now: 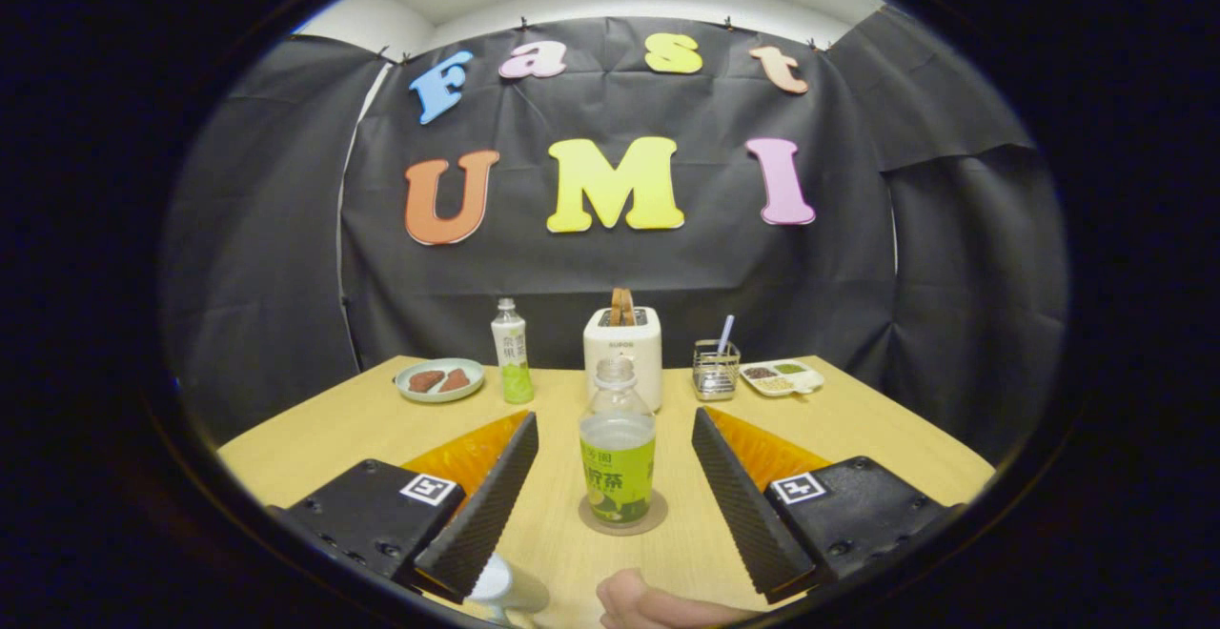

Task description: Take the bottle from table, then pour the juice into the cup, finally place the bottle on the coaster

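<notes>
Green-labelled bottle (618, 453) upright on coaster (656, 517), tool (615, 438) open.

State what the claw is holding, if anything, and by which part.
Nothing is held. The claw is open, its fingers wide apart on either side of the juice bottle, which stands on its coaster untouched.

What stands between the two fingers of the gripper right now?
In the gripper view, the bottle stands upright on the round coaster, between the open gripper's fingers and touching neither. Bare table lies on each side of it.
</notes>
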`<control>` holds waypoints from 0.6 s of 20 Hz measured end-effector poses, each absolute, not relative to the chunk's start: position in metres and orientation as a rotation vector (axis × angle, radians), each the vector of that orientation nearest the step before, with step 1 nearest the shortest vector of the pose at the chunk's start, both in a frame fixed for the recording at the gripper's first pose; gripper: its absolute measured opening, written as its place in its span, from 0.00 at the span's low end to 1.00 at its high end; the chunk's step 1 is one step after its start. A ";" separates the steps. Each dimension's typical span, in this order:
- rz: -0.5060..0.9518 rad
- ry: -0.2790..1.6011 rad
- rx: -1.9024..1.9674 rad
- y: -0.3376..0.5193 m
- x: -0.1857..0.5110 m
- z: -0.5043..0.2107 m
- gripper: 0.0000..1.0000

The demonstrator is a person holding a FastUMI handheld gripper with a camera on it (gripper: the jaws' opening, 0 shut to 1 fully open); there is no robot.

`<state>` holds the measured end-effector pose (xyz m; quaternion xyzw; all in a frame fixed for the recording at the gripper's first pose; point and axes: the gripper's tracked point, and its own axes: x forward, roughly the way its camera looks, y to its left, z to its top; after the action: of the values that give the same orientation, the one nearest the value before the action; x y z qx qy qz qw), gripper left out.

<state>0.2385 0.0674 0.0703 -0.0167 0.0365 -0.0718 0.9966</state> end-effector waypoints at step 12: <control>-0.258 0.031 -0.038 0.026 0.135 0.108 1.00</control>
<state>0.1347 0.0263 0.1077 -0.0187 0.0153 -0.1285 0.9914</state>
